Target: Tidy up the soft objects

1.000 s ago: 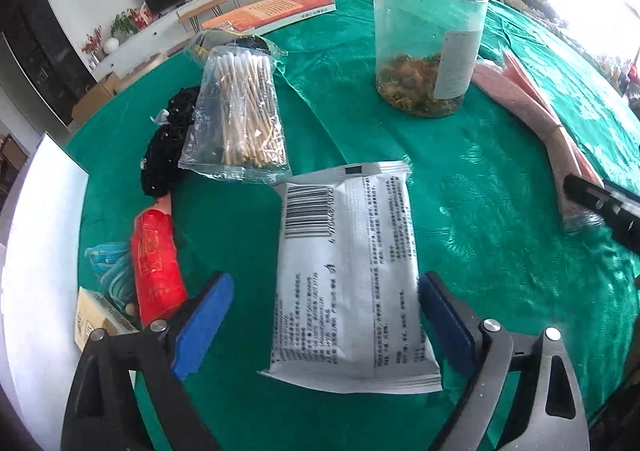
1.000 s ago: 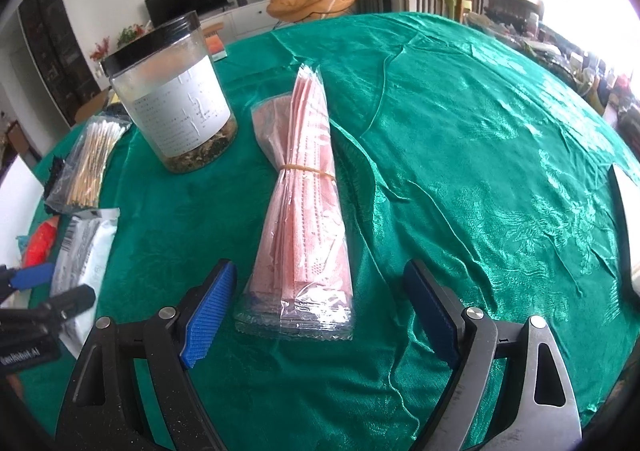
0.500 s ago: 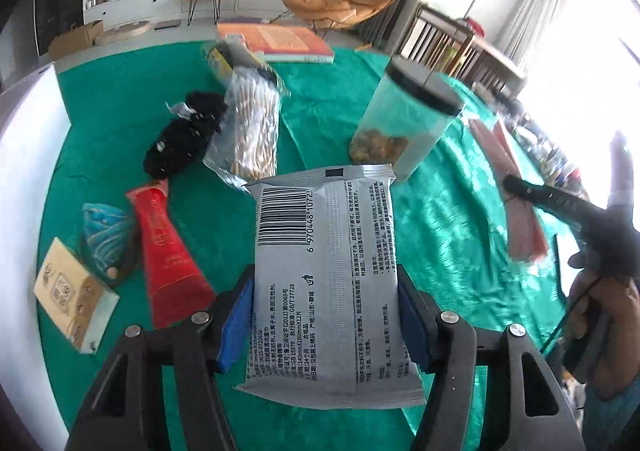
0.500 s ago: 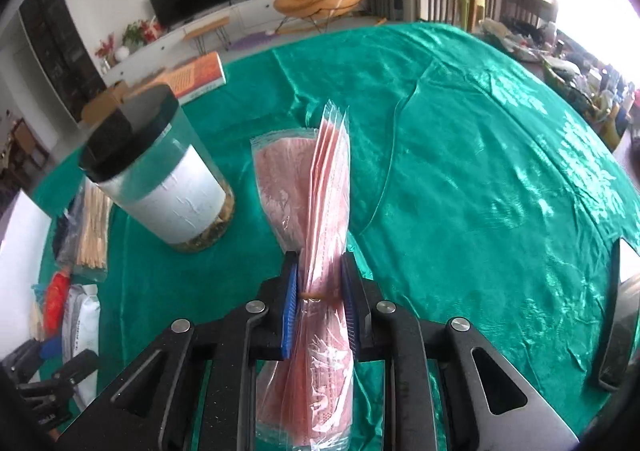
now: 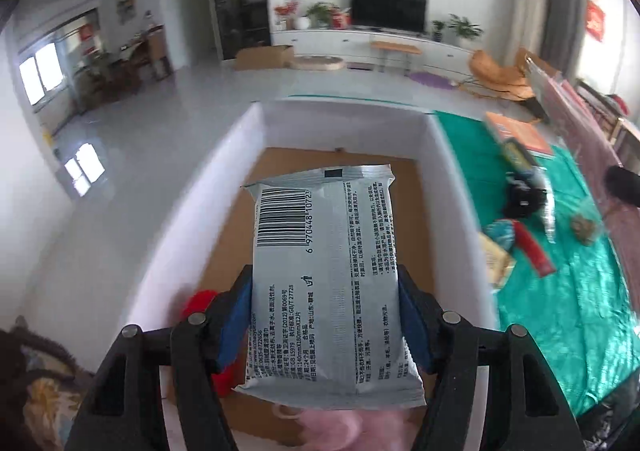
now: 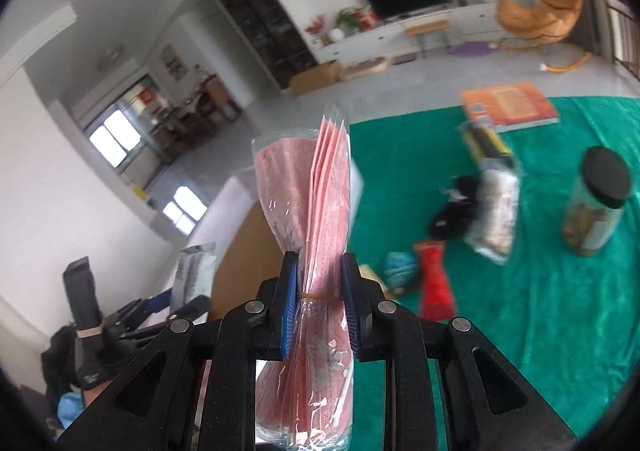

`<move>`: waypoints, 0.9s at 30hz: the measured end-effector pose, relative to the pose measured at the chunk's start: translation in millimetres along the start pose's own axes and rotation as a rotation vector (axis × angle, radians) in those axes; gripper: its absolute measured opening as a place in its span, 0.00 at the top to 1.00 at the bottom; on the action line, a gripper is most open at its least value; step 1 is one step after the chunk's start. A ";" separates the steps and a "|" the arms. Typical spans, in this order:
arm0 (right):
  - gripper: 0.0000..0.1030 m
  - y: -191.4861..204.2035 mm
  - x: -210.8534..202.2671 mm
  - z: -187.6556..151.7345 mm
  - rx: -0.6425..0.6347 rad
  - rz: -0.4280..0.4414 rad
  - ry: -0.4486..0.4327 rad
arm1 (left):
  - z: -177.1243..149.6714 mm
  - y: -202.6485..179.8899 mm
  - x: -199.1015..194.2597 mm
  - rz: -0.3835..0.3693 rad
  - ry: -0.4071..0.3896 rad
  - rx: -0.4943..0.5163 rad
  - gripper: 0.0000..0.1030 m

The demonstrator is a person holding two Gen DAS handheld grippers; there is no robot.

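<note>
My left gripper (image 5: 325, 315) is shut on a silver wet-wipes pack (image 5: 326, 275) and holds it in the air above a white cardboard box (image 5: 452, 179) with a brown floor. A red soft thing (image 5: 200, 301) and a pink soft thing (image 5: 340, 425) lie in the box under the pack. My right gripper (image 6: 319, 303) is shut on a bag of pink face masks (image 6: 308, 187) and holds it upright, off the table, beside the box (image 6: 232, 191). The left gripper with its pack also shows in the right wrist view (image 6: 196, 271).
On the green tablecloth (image 6: 560, 311) lie a red pouch (image 6: 434, 279), a blue ball (image 6: 400, 267), a black fabric lump (image 6: 456, 211), a cotton swab bag (image 6: 498, 211), a black-lidded jar (image 6: 598, 203), a yellow-black pack (image 6: 486, 143) and an orange book (image 6: 508, 105).
Both grippers have lifted their loads off the table and swung left. The wipes pack now hangs over the white box. The mask bag is off the table, near the box.
</note>
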State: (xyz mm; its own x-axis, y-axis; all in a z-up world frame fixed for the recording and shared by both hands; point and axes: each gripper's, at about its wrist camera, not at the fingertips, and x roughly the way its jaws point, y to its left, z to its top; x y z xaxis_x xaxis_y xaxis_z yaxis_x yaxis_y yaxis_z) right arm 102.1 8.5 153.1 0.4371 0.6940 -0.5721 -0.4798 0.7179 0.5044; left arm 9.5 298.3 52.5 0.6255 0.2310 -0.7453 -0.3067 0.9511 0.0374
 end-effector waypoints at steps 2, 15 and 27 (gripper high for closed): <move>0.58 30.2 31.2 -8.6 -0.033 0.104 0.048 | -12.3 27.6 8.9 0.078 0.016 -0.046 0.07; 0.23 -128.7 -26.6 -111.1 0.061 -0.618 -0.076 | -14.0 -97.3 0.6 -0.271 -0.104 0.001 0.03; 0.16 -288.2 -76.5 -133.8 0.296 -0.965 -0.043 | -83.6 -358.4 63.1 -0.515 0.059 0.412 0.03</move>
State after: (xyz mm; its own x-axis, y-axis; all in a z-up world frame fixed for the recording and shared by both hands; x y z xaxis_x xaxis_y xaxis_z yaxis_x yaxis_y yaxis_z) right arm 105.2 -258.7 -35.1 0.5689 -0.1931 -0.7994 0.2986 0.9542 -0.0181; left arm 99.0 -45.1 -63.6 0.5749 -0.2749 -0.7707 0.3278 0.9404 -0.0908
